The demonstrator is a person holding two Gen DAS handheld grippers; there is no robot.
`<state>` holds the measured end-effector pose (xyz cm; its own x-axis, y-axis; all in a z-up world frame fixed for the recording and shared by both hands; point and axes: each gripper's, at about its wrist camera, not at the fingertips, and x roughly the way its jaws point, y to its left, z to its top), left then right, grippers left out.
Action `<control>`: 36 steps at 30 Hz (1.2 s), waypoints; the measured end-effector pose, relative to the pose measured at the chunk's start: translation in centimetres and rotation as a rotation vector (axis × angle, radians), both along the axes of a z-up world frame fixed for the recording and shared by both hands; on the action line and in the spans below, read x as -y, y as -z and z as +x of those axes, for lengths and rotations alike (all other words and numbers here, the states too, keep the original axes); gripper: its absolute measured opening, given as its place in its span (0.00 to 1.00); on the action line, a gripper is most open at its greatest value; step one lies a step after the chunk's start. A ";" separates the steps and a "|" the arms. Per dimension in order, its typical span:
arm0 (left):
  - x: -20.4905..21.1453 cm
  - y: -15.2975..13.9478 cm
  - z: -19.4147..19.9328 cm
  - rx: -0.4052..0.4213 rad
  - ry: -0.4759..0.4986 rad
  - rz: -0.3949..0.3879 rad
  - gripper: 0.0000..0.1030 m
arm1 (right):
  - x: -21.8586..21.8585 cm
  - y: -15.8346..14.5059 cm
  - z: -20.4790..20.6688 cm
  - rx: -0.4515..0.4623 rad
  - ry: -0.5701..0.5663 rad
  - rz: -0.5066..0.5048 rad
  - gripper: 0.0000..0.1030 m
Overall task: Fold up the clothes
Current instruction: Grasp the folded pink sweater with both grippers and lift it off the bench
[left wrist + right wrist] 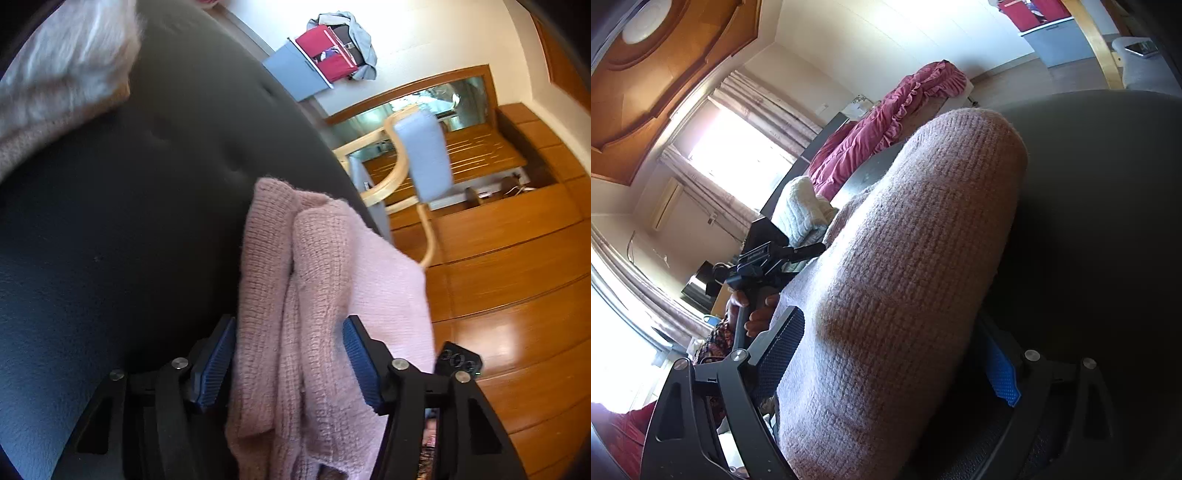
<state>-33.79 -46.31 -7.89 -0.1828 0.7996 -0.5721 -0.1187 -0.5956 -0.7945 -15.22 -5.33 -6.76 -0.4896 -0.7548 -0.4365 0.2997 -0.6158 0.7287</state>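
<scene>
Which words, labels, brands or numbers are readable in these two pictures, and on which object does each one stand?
No text can be read in either view.
Left gripper body, seen from the right wrist: a pale marking on its dark side, too small and blurred to read.
Pink knit sweater: no label visible.
Red bin: no lettering discernible.

Folded pink knit sweater (295, 295) bunches between the left gripper's (290, 363) jaws above a dark grey cushion (129, 221).
</scene>
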 end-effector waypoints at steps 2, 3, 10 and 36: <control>-0.2 0.0 0.0 -0.006 0.031 0.011 0.56 | 0.0 0.0 0.1 -0.003 -0.009 -0.003 0.90; -0.3 -0.1 0.1 -0.013 0.053 0.009 0.56 | 0.1 0.0 0.1 -0.005 -0.012 -0.004 0.90; -0.9 -0.1 -0.6 -0.019 0.125 0.041 0.52 | 0.6 -0.3 -0.5 -0.001 -0.015 -0.019 0.90; 1.0 0.3 1.6 -0.154 0.118 0.017 0.42 | 4.3 -0.9 -2.2 0.000 0.004 0.080 0.87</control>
